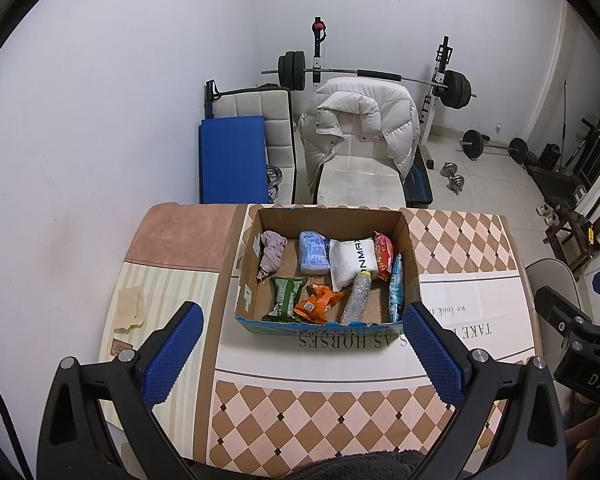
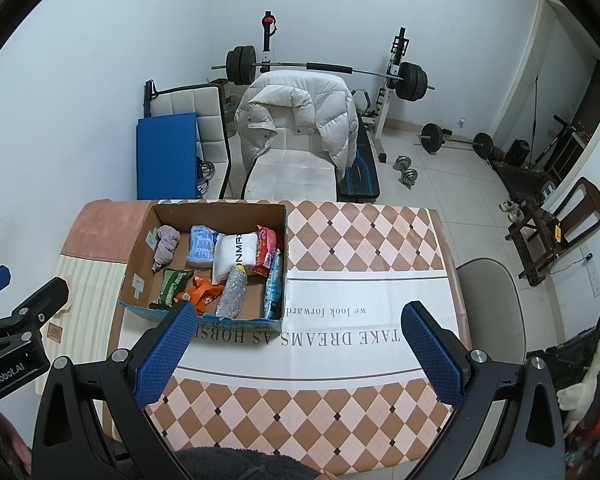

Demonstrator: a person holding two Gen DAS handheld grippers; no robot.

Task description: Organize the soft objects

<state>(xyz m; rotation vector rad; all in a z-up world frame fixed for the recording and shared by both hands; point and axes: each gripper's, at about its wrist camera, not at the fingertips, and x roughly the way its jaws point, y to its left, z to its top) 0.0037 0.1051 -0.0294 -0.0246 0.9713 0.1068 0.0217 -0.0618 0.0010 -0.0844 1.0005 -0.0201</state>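
An open cardboard box (image 1: 411,256) (image 2: 138,276) stands on the table. In it lie a mauve cloth (image 1: 271,254) (image 2: 165,245), a blue pack (image 1: 313,253) (image 2: 202,246), a white pouch (image 1: 352,262) (image 2: 234,254), a red packet (image 1: 383,255) (image 2: 266,250), a green packet (image 1: 285,298) (image 2: 172,285), an orange packet (image 1: 318,303) (image 2: 204,292), a silvery bottle (image 1: 357,298) (image 2: 233,292) and a blue tube (image 1: 396,286) (image 2: 274,284). My left gripper (image 1: 302,354) is open and empty, just in front of the box. My right gripper (image 2: 298,350) is open and empty, right of the box.
The table has a diamond-patterned cloth (image 1: 320,420) (image 2: 360,232) with printed text. A chair with a white puffer jacket (image 1: 360,132) (image 2: 300,120) stands behind it. A barbell rack (image 1: 440,80), a blue mat (image 1: 232,156) and dumbbells (image 2: 406,170) are on the floor beyond.
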